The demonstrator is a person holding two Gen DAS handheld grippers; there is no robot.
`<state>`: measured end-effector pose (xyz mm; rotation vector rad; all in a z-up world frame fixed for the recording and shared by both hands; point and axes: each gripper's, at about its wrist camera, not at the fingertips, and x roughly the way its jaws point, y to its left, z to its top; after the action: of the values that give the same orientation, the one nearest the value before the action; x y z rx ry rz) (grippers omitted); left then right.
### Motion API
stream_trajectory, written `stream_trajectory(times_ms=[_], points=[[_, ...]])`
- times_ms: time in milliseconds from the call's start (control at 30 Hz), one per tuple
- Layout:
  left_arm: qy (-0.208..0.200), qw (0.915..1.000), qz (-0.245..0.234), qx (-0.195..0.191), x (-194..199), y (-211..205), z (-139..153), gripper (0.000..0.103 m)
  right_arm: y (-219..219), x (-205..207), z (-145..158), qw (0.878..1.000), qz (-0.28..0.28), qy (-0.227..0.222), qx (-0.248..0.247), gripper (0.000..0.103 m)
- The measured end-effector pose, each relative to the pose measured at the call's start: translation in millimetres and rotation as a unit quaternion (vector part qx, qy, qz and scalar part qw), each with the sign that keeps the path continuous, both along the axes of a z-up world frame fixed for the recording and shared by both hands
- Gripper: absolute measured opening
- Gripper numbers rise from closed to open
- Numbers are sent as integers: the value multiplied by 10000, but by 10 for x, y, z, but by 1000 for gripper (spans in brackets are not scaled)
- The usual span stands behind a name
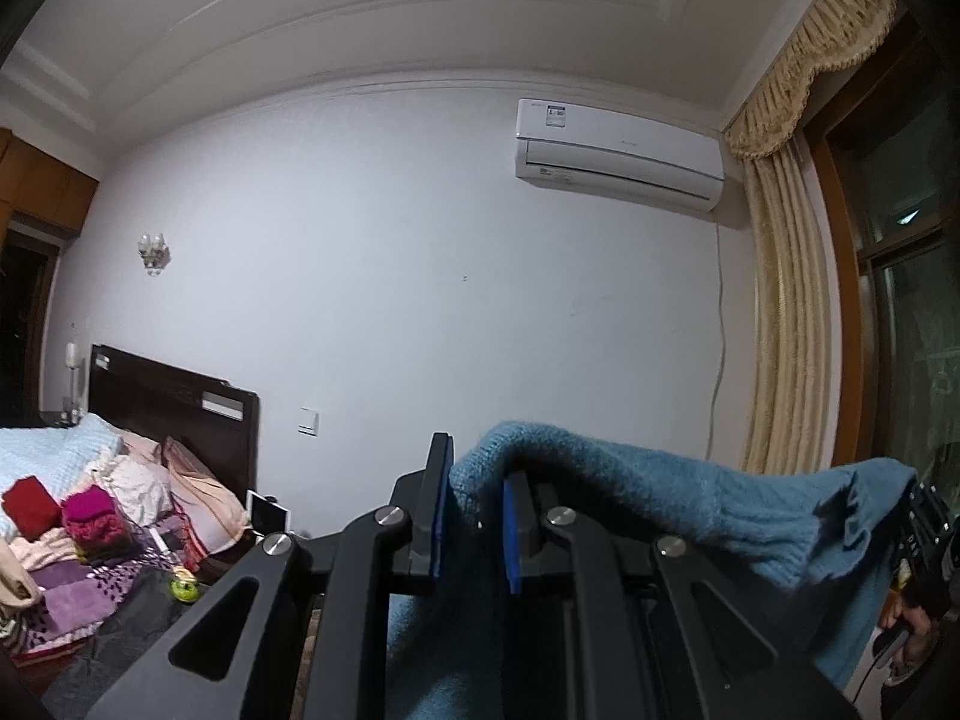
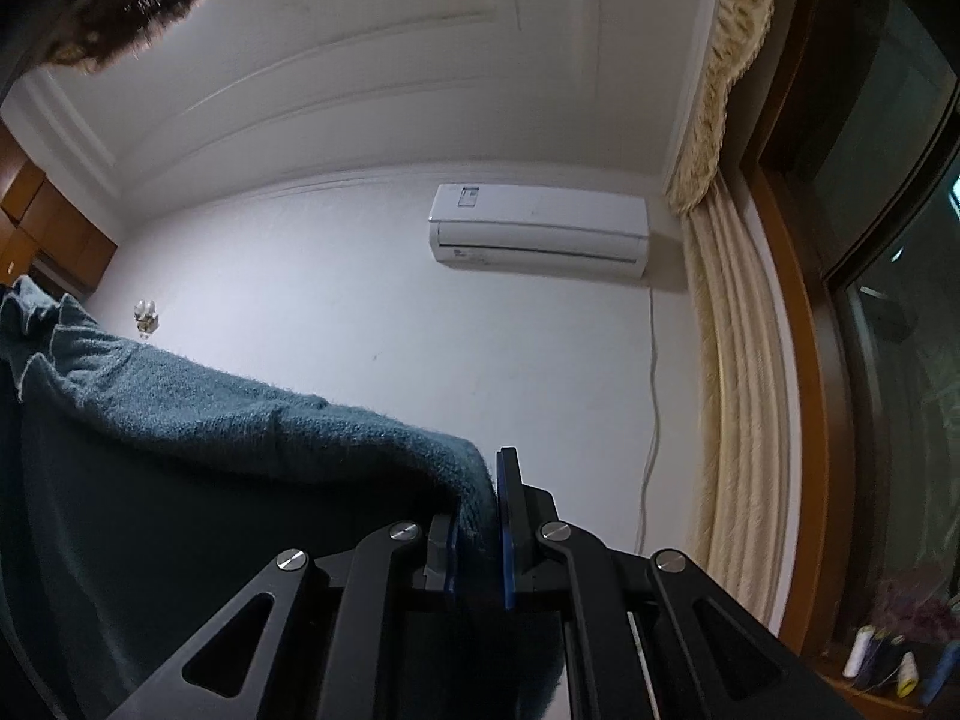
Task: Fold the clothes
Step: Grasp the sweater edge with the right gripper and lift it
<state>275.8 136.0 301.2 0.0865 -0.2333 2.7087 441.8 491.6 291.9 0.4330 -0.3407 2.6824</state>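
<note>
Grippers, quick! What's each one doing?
Left gripper: closed on the blue sweater.
Right gripper: closed on the same sweater.

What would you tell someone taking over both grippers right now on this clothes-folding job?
Left gripper: shut on the blue knit sweater.
Right gripper: shut on the same sweater's other end.
Sweater: held up in the air, stretched between the two, the rest hanging below.
Done: a red and a pink garment lie folded on the bed.
Left: lay the sweater down and fold it.
</note>
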Motion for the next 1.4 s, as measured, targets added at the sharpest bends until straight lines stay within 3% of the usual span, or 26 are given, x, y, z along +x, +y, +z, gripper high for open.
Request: stream_trajectory(times_ms=[167,233,367,500,600,700,900,1100,1233,1333,1400], points=[[279,9996,23,-88,-40,56,50,19,-10,58,48,9996,-180,51,187,9],[156,9998,17,-158,-240,135,13,19,10,-31,40,9994,-261,-28,219,9],[-616,9975,20,-350,-876,307,-237,19,176,-498,-110,9973,-296,-660,110,9],[-1485,9859,200,-742,-1697,575,-719,19,396,-1155,-490,9882,-163,-1507,-227,9],[-2178,9718,226,-872,-2362,753,-1151,19,620,-1756,-876,9740,-59,-2188,-587,9],[-2798,9521,327,-1190,-3033,1021,-1667,18,904,-2380,-1302,9518,36,-2880,-1056,9],[-3569,9109,441,-2021,-4019,1487,-2716,17,1284,-3426,-2181,9047,-202,-4040,-1339,9],[-3995,8833,465,-2409,-4610,1708,-3294,17,1505,-4099,-2718,8697,-408,-4686,-1494,9],[-4268,8620,409,-2705,-4913,1901,-3616,20,1650,-4404,-3069,8362,-392,-5170,-1788,10],[-4518,8433,492,-2869,-5114,1988,-3847,20,1725,-4631,-3305,8065,-376,-5547,-2012,17],[-4640,8348,551,-2912,-5224,1999,-3967,21,1738,-4667,-3401,8031,-439,-5578,-2049,28]])
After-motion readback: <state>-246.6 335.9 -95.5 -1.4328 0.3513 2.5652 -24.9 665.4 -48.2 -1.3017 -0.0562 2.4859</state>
